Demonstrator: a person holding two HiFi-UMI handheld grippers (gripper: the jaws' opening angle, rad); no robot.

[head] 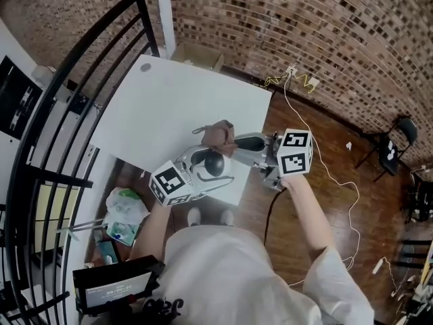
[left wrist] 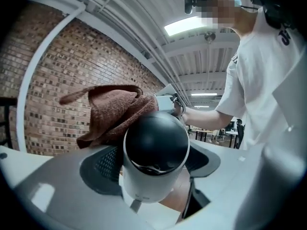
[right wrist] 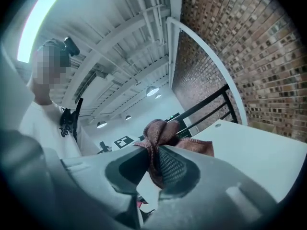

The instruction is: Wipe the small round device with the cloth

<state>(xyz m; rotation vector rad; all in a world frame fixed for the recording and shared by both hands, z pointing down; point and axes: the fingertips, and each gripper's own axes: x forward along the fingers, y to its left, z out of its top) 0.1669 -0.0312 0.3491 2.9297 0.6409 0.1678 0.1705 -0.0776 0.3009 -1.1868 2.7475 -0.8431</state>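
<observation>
head view, grippers: two of them; left gripper [head: 206, 169] and right gripper [head: 235, 143] meet nose to nose over the near edge of the surface [head: 169, 93]; a marker cube [head: 169, 183] on the left one, a second cube [head: 295, 152] on the right one
head view, device: just one small round device [head: 215, 162]; black dome up, held at the tip of the left gripper
head view, cloth: one brown cloth [head: 218, 134]; bunched just beside the dome on its far side, at the tip of the right gripper
head view, other stuff: one plastic bag [head: 125, 205] down at lower left; one black chair [head: 394, 144] well off to the right; brick wall [head: 304, 26] along the top
left gripper view, fingers: two fingers [left wrist: 103, 164], spread wide; one either side of the device's white body and clamped on it
left gripper view, device: white cylinder with the black dome facing the camera; sits dead centre
left gripper view, cloth: up against the dome's upper left, looks like it's touching; one corner pokes out to the left
right gripper view, fingers: two dark-padded fingers [right wrist: 175, 169], nearly together; pinching a fold of the cloth
right gripper view, cloth: same single cloth; bunches up past the fingertips, with the surface off to the right behind it
</observation>
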